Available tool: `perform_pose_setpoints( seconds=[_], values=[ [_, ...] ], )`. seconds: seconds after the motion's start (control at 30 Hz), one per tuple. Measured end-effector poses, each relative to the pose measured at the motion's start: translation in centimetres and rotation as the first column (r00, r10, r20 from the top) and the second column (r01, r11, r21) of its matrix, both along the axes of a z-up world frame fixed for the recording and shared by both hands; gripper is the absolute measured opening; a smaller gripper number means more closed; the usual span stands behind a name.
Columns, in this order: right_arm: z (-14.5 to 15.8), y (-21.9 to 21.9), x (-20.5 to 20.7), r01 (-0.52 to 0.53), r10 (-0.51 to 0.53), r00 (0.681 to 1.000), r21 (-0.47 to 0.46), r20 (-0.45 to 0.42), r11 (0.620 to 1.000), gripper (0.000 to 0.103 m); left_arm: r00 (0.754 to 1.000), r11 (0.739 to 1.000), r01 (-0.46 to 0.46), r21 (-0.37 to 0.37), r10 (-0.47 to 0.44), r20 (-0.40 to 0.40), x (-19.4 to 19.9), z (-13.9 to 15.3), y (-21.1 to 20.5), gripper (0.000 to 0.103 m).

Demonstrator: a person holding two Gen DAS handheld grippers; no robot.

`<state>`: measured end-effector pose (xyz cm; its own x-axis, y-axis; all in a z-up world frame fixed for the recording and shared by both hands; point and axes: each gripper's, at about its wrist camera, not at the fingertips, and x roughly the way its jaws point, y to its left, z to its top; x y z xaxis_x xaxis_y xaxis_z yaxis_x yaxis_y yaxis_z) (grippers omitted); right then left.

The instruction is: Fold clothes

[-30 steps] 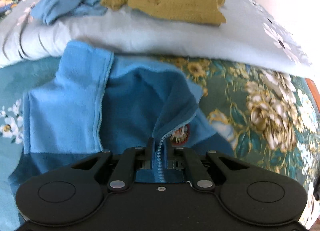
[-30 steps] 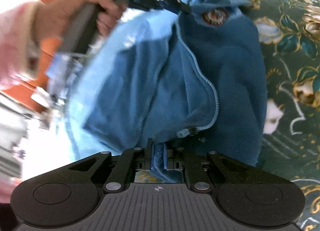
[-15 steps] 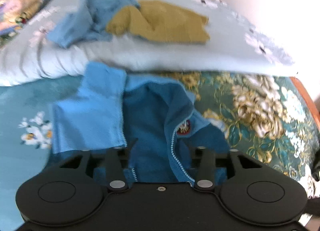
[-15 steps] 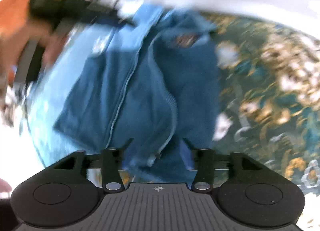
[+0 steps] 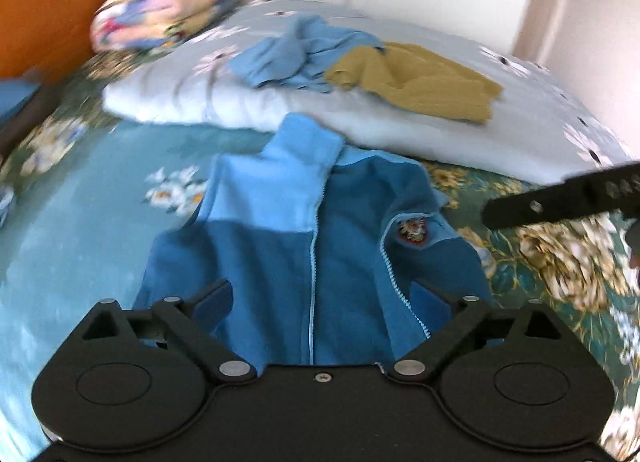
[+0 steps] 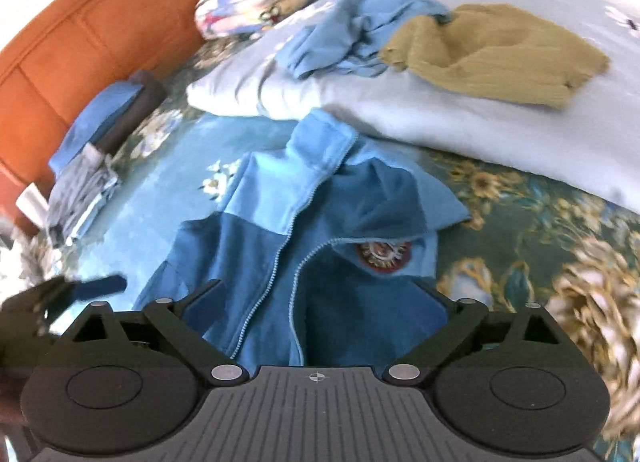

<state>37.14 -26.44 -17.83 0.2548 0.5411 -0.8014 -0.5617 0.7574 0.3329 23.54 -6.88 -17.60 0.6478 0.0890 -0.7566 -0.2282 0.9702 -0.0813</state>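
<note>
both hand-held grippers, left (image 5: 320, 294) and right (image 6: 316, 298), are opening wide over the blue jacket (image 5: 312, 246), pinching nothing; bare bedspread (image 5: 80, 197) at 9 o'clock.

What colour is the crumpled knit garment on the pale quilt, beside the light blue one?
Mustard yellow knit garment; clearest in the right wrist view.

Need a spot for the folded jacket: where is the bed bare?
Bare bedspread lies left of the blue zip jacket, below the pale quilt. Also bare: the flowered patch right of the jacket. Crowded: the quilt top, with blue garment and mustard sweater.
</note>
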Motion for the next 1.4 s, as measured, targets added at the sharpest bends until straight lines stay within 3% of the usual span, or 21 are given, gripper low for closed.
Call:
perform_pose_setpoints(
  seconds=[0.17, 0.43, 0.53, 0.67, 0.8, 0.97, 1.03, 1.2, 1.33, 1.4],
  values=[
    [-1.3, 1.3, 0.9, -0.027, 0.026, 0.999, -0.026, -0.04, 0.999, 0.103, 0.999, 0.999, -0.035, 0.004, 0.035, -0.005, -1.3, -1.0, -0.3, 0.101],
    [-4.3, 2.5, 3.4, 0.004, -0.01, 0.989, -0.042, -0.147, 0.999, 0.103, 0.996, 0.997, -0.075, -0.007, 0.074, -0.054, -3.6, -4.0, -1.7, 0.101],
    [-5.4, 3.2, 4.4, 0.022, -0.029, 0.984, -0.043, -0.178, 0.999, 0.103, 0.997, 1.0, -0.021, -0.021, 0.02, -0.073, -4.3, -5.3, -3.0, 0.101],
    [-6.9, 3.6, 5.9, 0.083, -0.088, 0.956, -0.031, -0.28, 0.996, 0.1, 0.993, 0.995, 0.085, -0.046, -0.089, -0.082, -4.9, -6.8, -4.8, 0.101],
    [-7.4, 4.5, 6.8, 0.071, -0.07, 0.953, -0.008, -0.294, 0.997, 0.098, 0.982, 0.983, 0.169, -0.07, -0.174, -0.068, -5.4, -7.5, -6.0, 0.101],
    [-8.6, 5.5, 8.1, 0.096, -0.096, 0.936, -0.015, -0.339, 0.995, 0.085, 0.975, 0.97, 0.199, -0.143, -0.21, -0.073, -5.5, -8.6, -6.5, 0.091],
    [-9.3, 5.7, 8.6, 0.117, -0.118, 0.923, -0.025, -0.365, 0.993, 0.072, 0.974, 0.967, 0.198, -0.159, -0.212, -0.077, -5.7, -8.9, -6.7, 0.087],
    [-10.5, 6.5, 8.8, 0.108, -0.121, 0.915, -0.056, -0.384, 0.993, 0.06, 0.972, 0.955, 0.209, -0.212, -0.226, -0.062, -6.3, -9.1, -6.8, 0.086],
    [-10.6, 6.8, 8.8, 0.099, -0.124, 0.92, -0.085, -0.372, 0.991, 0.061, 0.964, 0.945, 0.244, -0.22, -0.261, -0.053, -6.8, -9.3, -7.5, 0.079],
    [-10.6, 6.8, 8.8, 0.096, -0.121, 0.921, -0.083, -0.37, 0.992, 0.061, 0.96, 0.941, 0.258, -0.217, -0.276, -0.054, -7.0, -9.4, -7.9, 0.07]
  ],
)
